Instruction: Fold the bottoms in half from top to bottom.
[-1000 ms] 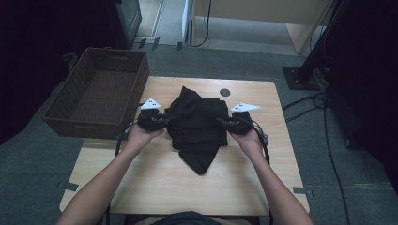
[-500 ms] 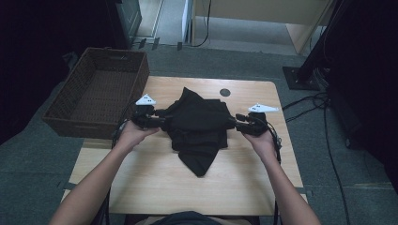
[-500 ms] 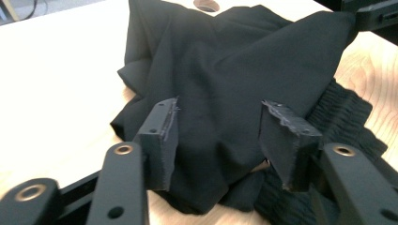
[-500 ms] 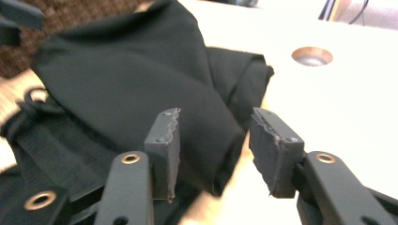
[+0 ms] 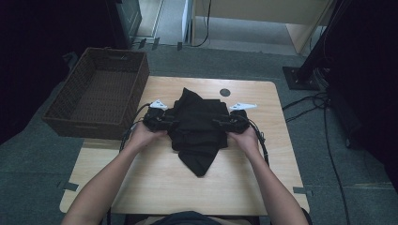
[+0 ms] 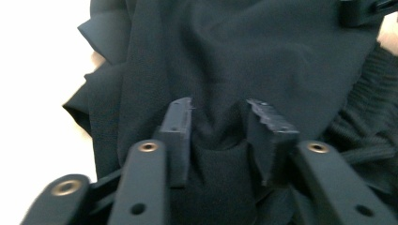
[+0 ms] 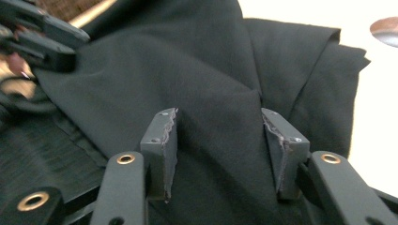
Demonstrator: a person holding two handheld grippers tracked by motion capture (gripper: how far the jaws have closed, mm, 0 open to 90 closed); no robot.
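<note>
Left gripper (image 6: 218,124), its own view: the jaws stand part-open and have just been closing, with a raised fold of the black garment (image 6: 244,56) bunched between the pads; the cloth fills the gap and touches both pads, yet whether it is truly pinched cannot be told. Ahead of the jaws the garment spreads flat, a ribbed band lying to their right

Right gripper (image 7: 220,136), its own view: the jaws stand about half open, having just widened; the garment (image 7: 187,70) lies under and between them, the pads (image 7: 164,140) standing clear of the cloth on either side, so nothing is gripped. The fabric runs away ahead of the jaws toward the left gripper (image 7: 42,35), seen beyond the far fold

High view: the left gripper (image 5: 165,118) and right gripper (image 5: 224,123) face one another across the garment (image 5: 199,126), each at one side edge and equally near it. The garment's long axis runs away from the person, crosswise to the line joining the jaws, a point of cloth trailing toward the near edge of the table (image 5: 141,183). This view adds the wicker basket (image 5: 96,96), beyond the left gripper's outer side, off the table edge; the gripper views alone reveal how the cloth sits between the pads
</note>
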